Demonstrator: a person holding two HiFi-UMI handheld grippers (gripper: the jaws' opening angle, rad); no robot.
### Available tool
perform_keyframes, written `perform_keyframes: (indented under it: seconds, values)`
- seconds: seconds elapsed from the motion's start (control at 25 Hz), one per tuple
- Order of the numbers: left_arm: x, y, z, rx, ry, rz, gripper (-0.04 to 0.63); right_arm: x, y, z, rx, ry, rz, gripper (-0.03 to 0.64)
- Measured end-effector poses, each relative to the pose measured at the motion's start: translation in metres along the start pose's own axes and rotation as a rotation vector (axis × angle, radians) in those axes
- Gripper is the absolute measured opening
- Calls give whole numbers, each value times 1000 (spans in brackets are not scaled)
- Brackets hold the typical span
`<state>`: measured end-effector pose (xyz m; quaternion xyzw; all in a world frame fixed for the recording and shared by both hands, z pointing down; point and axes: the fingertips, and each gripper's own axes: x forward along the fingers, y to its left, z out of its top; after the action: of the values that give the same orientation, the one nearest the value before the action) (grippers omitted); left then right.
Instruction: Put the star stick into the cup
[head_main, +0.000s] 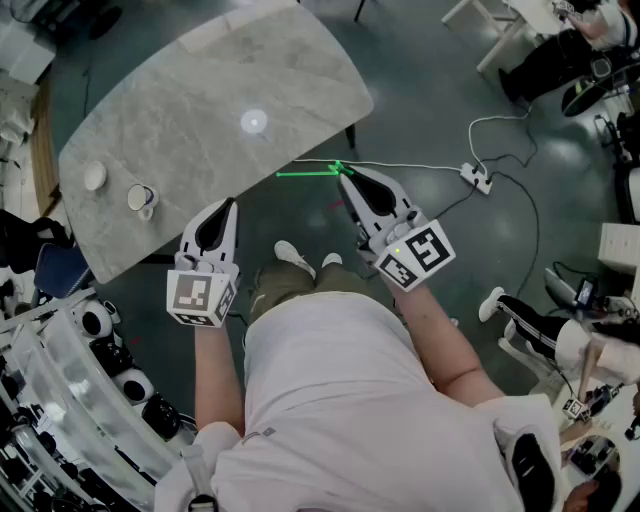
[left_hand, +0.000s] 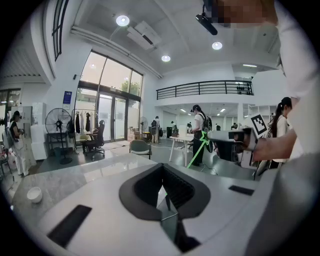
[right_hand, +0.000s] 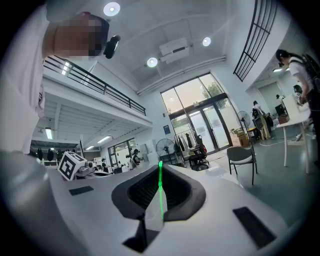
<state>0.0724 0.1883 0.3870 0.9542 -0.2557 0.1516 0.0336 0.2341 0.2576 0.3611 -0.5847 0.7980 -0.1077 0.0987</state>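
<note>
Grasping star stick (head_main: 305, 173) near star end in right gripper (head_main: 345, 175), level, leaving plain end free for cup (head_main: 140, 197) on bench (head_main: 220, 90). Holding left gripper (head_main: 228, 205) closed, empty, aside.

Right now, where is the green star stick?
In the head view, the green star stick is pinched in the right gripper, pointing left above the floor beside the grey marble table.

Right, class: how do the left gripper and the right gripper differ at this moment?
The right gripper clamps the green star stick; the left gripper holds nothing. The left gripper sits at the table edge; the right gripper is over the floor. Both have closed jaws.
</note>
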Motion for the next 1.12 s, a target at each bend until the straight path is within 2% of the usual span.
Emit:
perform_keyframes:
  seconds: [0.36, 0.76, 1.12]
  values:
    - [6, 33, -16, 50, 58, -6, 3, 39, 9, -5, -25, 44, 36, 23]
    - [-5, 98, -47, -19, 83, -18, 3, 117, 18, -10, -35, 75, 27, 25]
    - [13, 173, -64, -112, 113, 61, 3, 213, -8, -19, -21, 131, 76, 25]
